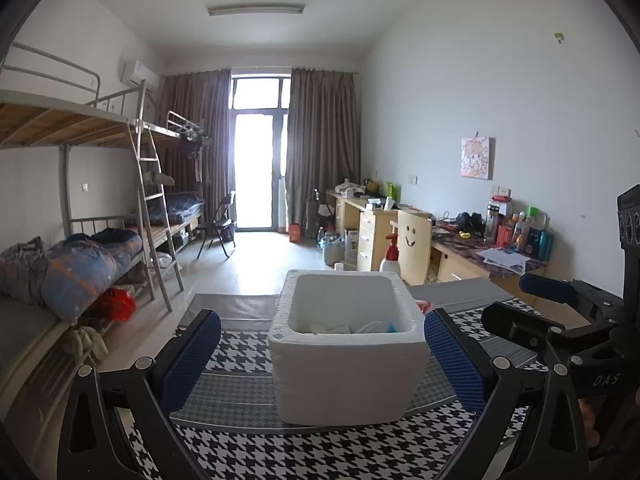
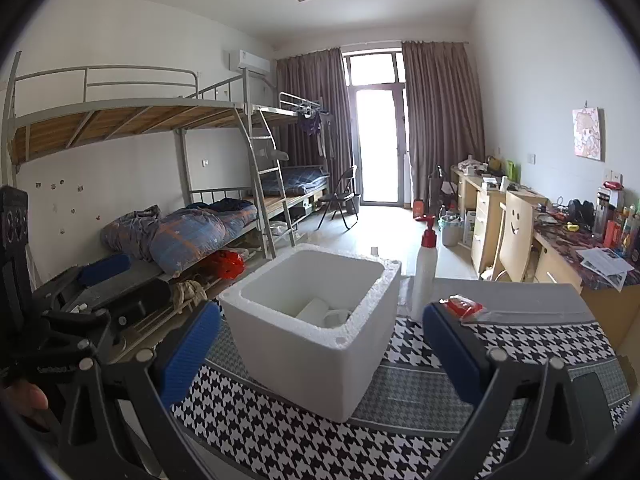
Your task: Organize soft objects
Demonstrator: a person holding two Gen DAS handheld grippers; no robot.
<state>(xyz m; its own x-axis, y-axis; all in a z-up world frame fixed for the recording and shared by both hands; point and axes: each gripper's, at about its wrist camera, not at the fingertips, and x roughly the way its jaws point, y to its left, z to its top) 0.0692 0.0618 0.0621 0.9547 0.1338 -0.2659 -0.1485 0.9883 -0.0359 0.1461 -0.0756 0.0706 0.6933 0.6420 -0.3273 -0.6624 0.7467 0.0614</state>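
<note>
**Foam box waits on checked cloth as two grippers hang empty**

On the left of the room, bunk beds (image 2: 168, 128) line the wall with a rolled quilt (image 2: 180, 232) on the lower mattress. The left gripper (image 1: 322, 360) hovers low over the houndstooth cloth (image 1: 320, 452), its blue pads spread wide on either side of the white foam box (image 1: 344, 376) and pinching nothing; they stand clear of the box walls. The box sits near the middle of the table, open at the top. Inside lie a few pale items, among them what looks like a white roll and some clear or bluish wrapping; just what they are cannot be told. The right gripper (image 2: 320, 348) is likewise spread and empty, held beside its partner. Just past the box stands a white pump bottle (image 2: 426, 268) with a red top, and to its right a small red-and-clear packet (image 2: 466, 307) lies on the cloth, probably the next soft thing to go in. A good pick would come down squarely over the packet, close gently on its flat body so it does not slip or crumple, then clear the crumbly foam rim before letting go. Desks (image 2: 568, 256) crowded with bottles fill the right wall.
</note>
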